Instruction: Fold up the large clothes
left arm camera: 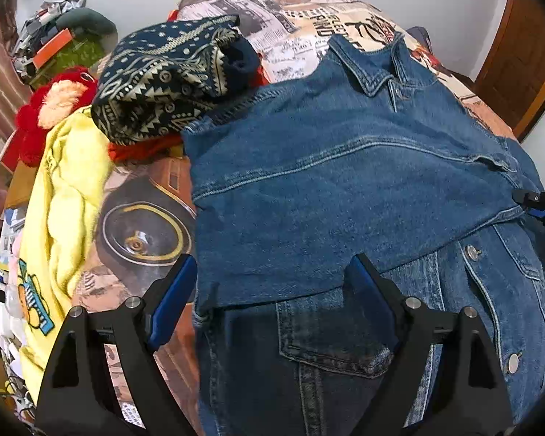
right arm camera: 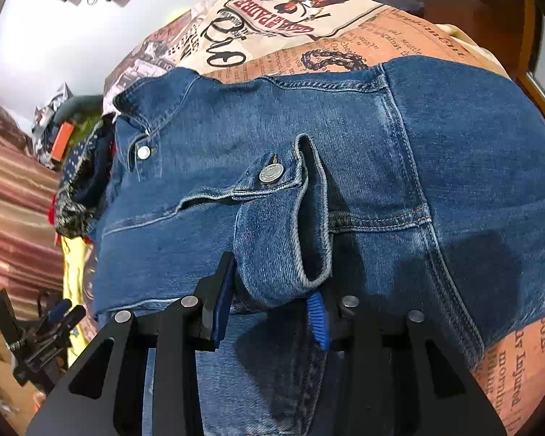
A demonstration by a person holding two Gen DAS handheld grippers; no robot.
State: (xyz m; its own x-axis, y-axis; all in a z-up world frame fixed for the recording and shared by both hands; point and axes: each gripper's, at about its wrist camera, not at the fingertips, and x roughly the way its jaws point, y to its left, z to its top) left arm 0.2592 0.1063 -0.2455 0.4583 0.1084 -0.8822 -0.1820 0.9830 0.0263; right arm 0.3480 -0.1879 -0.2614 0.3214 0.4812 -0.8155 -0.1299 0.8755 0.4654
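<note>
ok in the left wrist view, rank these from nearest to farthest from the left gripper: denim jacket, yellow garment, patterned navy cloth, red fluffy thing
1. denim jacket: right under the left gripper, its right finger over the fabric.
2. yellow garment: off to the left, beside the left finger.
3. patterned navy cloth: farther back, upper left.
4. red fluffy thing: far left edge; close to call against the navy cloth.

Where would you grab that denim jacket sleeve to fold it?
Grip the cuff at the end of the sleeve, coming from the near side, where the right tool is. Its stiff rolled edge stands up off the denim jacket, giving the pads something to close on.
</note>
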